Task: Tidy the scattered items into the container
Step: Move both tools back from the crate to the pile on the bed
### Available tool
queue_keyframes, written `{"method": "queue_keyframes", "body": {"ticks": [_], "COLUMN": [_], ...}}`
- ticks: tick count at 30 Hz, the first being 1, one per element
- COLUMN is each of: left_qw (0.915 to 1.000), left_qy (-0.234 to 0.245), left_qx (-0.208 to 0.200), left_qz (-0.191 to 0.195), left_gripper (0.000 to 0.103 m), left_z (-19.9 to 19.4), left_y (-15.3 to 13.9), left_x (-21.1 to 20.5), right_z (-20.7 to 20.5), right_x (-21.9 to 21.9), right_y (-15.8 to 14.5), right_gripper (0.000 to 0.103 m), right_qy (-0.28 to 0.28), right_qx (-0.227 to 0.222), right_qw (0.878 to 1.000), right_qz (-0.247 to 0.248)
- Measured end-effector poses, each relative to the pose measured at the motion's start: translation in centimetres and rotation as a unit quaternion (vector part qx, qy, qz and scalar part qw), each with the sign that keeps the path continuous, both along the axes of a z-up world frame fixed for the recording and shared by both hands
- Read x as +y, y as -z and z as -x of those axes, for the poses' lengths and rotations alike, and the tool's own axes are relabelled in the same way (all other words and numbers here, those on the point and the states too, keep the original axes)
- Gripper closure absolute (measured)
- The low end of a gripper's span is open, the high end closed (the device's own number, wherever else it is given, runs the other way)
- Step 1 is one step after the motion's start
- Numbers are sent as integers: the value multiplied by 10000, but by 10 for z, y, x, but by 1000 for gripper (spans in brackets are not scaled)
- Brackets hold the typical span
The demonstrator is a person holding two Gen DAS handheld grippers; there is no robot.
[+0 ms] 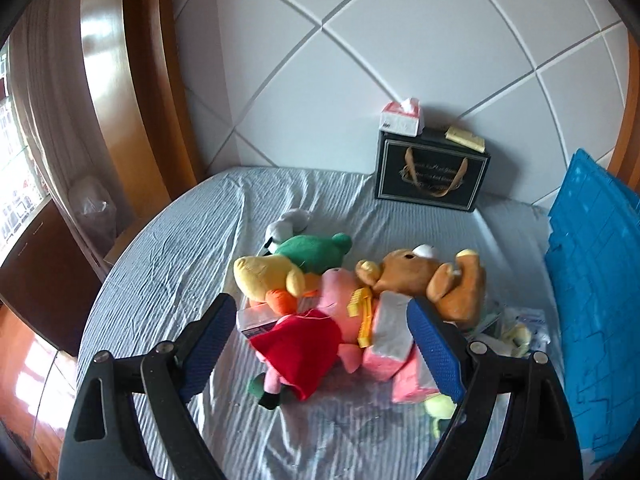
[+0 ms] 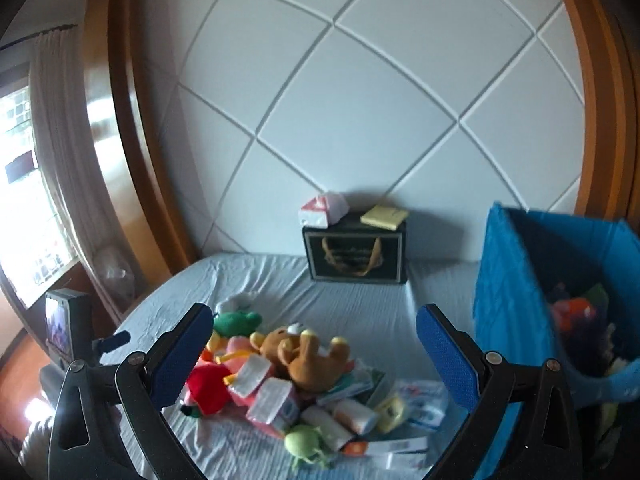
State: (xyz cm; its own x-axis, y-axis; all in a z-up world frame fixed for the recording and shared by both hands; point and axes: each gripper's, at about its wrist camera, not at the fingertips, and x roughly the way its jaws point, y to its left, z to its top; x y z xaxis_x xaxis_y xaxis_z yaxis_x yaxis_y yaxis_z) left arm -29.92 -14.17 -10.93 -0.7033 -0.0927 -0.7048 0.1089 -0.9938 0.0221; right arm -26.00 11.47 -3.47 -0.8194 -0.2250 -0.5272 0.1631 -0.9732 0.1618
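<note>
Left tool (image 1: 320,328) spread wide above pink pig plush (image 1: 340,312), right tool (image 2: 314,344) gaping over brown bear (image 2: 308,360), blue container (image 2: 520,280) right of it, bed (image 2: 360,300) beneath.

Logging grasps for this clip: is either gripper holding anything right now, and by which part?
Nothing is held. The left gripper and the right gripper are both open above the toy pile.

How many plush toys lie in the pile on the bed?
5 at least: brown bear on top, pink pig in red dress at front left, yellow plush and green plush behind, small pale green plush nearest. More may be hidden underneath.
</note>
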Motion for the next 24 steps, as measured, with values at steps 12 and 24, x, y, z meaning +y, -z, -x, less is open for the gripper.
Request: {"method": "queue_keyframes", "body": {"ticks": [12,24], "left_qw": [9920,9873], "left_qy": [764,987], "left_qx": [-904,-1214], "left_qz": [-429,295], "left_gripper": [15,15], "left_z": [69,150], "left_y": [87,136], "left_x": [5,69], "right_z": [57,82], "right_x": [-50,-17], "right_y": [169,197], "right_gripper": [0,0], "right_qy": [527,947], "right_qx": [-1930,-2081], "right_qw": [9795,9735], "right_qz": [-214,-1]}}
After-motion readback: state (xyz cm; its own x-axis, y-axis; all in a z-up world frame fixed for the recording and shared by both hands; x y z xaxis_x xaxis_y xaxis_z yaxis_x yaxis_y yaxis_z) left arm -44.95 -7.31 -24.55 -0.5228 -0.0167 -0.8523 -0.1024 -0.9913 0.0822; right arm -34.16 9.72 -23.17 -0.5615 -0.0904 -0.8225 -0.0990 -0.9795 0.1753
